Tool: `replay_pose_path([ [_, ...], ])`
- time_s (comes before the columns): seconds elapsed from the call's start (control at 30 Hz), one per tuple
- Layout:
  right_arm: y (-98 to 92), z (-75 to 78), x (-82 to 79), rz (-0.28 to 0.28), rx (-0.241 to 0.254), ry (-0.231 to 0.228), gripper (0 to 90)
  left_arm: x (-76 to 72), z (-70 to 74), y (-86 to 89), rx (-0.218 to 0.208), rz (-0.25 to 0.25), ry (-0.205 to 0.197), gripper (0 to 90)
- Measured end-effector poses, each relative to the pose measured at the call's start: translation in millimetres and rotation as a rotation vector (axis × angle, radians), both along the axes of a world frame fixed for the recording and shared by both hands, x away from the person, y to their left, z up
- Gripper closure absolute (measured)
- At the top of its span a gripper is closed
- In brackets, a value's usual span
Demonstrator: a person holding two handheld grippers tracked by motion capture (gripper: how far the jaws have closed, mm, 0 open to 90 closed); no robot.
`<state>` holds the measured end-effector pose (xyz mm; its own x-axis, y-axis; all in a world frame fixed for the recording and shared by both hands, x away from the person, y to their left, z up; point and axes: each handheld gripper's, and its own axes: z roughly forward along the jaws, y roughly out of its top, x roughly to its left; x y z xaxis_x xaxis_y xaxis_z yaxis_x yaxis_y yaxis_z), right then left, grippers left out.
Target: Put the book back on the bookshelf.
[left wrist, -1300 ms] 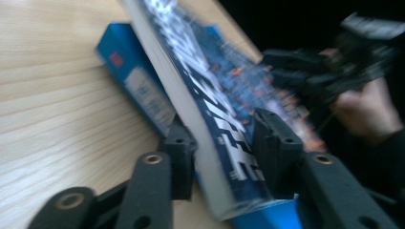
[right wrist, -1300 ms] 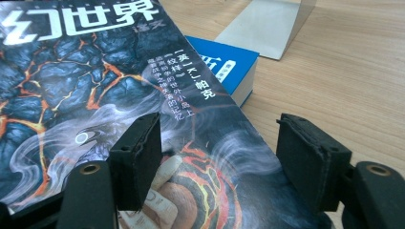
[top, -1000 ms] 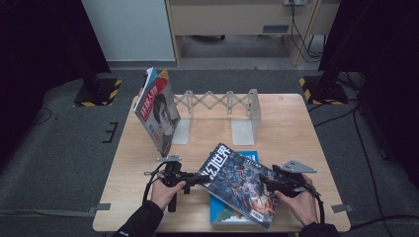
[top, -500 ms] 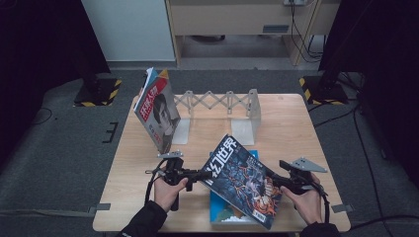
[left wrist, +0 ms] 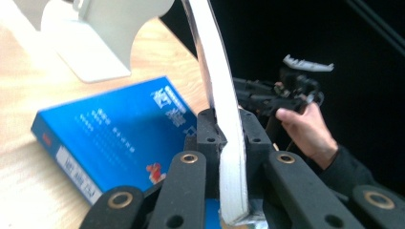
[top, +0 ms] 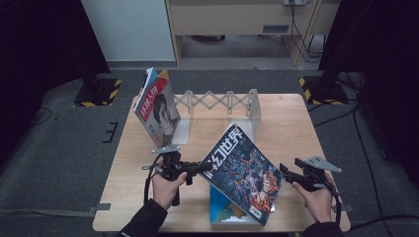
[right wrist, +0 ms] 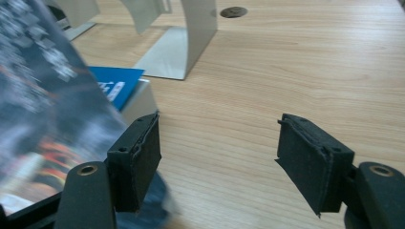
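A dark-covered magazine [top: 244, 173] stands tilted over a blue book [top: 225, 212] lying flat near the table's front edge. My left gripper [top: 197, 168] is shut on the magazine's left edge; its jaws have just been closing with that edge between them. In the left gripper view the white page edge [left wrist: 219, 95] rises between the pads of the left gripper [left wrist: 228, 129], above the blue book [left wrist: 119, 138]. My right gripper [top: 284, 170] is open just right of the magazine. In the right gripper view the right gripper [right wrist: 217, 148] holds nothing, and the magazine [right wrist: 43, 105] lies beside its left jaw.
A grey expanding book rack [top: 217, 101] with metal bookends [top: 253, 111] stands at the back of the wooden table [top: 296, 128]. Another magazine [top: 158, 108] leans upright at its left end. The floor around the table is dark carpet.
My left gripper has risen with the magazine's left edge, and the magazine now stands steeper over the blue book. The right gripper has shifted to the right, off the magazine.
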<state>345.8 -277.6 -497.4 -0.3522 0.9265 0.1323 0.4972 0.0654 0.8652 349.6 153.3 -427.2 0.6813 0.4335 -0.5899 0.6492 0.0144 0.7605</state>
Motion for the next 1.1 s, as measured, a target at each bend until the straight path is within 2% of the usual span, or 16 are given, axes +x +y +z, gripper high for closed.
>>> replay_pose_path([
  [0.2, -9.9, -4.2, 1.8, -0.037, -0.023, 0.017, 30.3, -0.1, 17.6, 4.7, -0.002, 0.025, -0.045, 82.1],
  [0.33, -10.3, -4.6, 2.3, -0.036, -0.038, 0.02, 29.9, 0.4, 25.9, 5.4, 0.0, 0.033, -0.06, 82.2],
  [0.5, -9.9, -4.9, 3.0, -0.033, -0.048, 0.022, 29.6, 2.7, 40.7, 9.5, -0.026, 0.048, -0.072, 82.2],
  [0.67, -12.9, -5.3, 3.0, -0.043, -0.052, 0.026, 29.5, 4.6, 54.5, 12.3, 0.007, 0.078, -0.101, 82.2],
  [0.77, -14.1, -5.5, 3.2, -0.048, -0.053, 0.025, 29.4, 5.6, 63.8, 14.6, 0.006, 0.091, -0.125, 82.3],
  [0.93, -14.3, -5.9, 3.6, -0.048, -0.059, 0.026, 29.4, 5.6, 80.0, 20.1, 0.026, 0.124, -0.172, 82.2],
  [1.1, -14.4, -5.5, 3.6, -0.048, -0.062, 0.025, 29.3, 6.0, 91.9, 30.1, 0.06, 0.174, -0.213, 82.2],
])
